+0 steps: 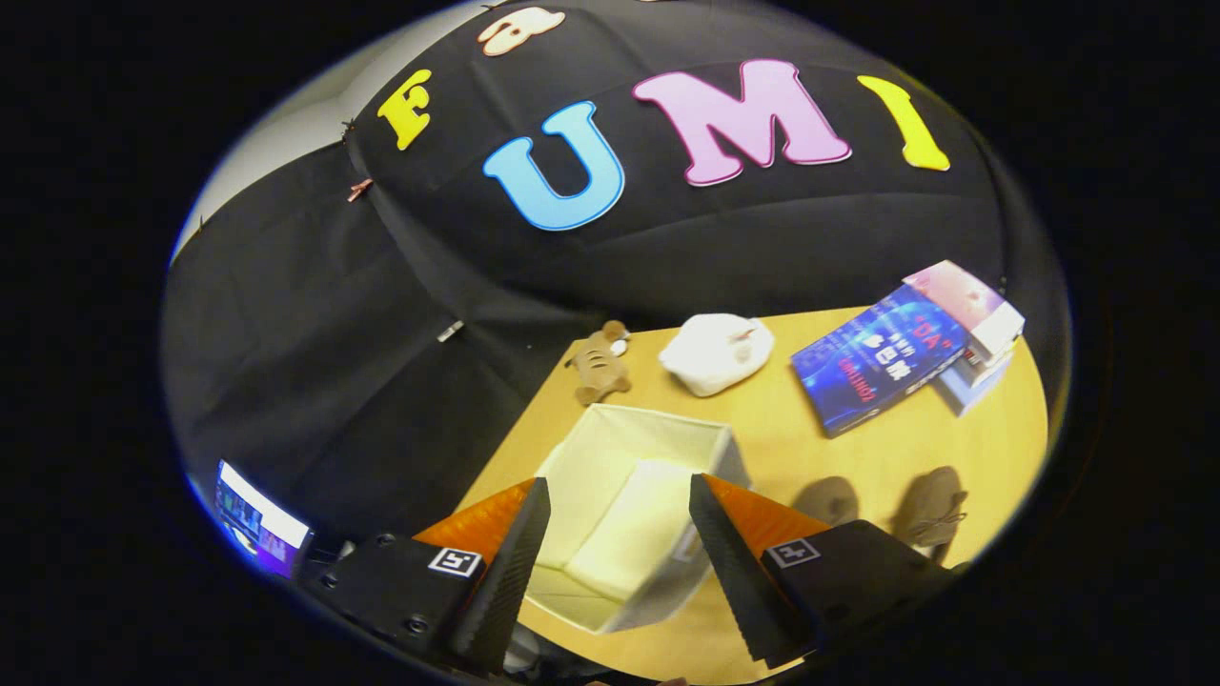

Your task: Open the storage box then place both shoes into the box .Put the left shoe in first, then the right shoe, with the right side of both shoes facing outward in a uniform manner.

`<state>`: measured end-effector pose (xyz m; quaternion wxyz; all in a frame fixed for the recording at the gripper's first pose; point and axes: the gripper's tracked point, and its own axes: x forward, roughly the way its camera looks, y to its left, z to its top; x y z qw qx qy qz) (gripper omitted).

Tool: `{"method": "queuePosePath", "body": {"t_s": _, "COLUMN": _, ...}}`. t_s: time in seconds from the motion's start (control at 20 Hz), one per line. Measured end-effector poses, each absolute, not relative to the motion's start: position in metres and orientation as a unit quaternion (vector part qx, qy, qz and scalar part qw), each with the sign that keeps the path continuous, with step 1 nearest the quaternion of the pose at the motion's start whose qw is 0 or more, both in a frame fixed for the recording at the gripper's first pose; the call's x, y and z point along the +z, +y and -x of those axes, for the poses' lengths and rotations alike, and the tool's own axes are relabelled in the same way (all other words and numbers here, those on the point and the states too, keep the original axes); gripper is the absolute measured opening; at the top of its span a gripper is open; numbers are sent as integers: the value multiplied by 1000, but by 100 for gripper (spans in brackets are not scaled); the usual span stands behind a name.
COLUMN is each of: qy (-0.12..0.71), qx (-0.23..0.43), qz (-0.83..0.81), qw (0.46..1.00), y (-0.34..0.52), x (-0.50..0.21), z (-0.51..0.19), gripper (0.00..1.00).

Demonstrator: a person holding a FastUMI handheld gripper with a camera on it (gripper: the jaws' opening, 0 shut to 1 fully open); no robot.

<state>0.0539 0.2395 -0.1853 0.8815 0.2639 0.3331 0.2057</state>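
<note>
Jaws gaping empty above the open storage box (637,495), I'm steering the gripper (620,534) toward the shoes (929,505), aiming squarely at the left one.

Gripper (620,495) held high, fingers (519,562) spread wide apart, tilted downward, gripping nothing

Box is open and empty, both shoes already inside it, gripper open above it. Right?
Not quite. The gripper view shows both shoes on the table beside the box, not inside it. The box is open and empty, with the gripper open above it.
</note>
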Motion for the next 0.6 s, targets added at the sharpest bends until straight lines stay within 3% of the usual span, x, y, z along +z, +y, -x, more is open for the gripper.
{"method": "queuePosePath", "body": {"t_s": 0.3, "qy": 379, "qx": 132, "qz": -143, "qw": 905, "y": 172, "x": -275, "z": -23, "gripper": 92}}
{"method": "queuePosePath", "body": {"t_s": 0.6, "qy": 451, "qx": 117, "qz": -35, "qw": 884, "y": 154, "x": -380, "z": 2, "gripper": 87}}
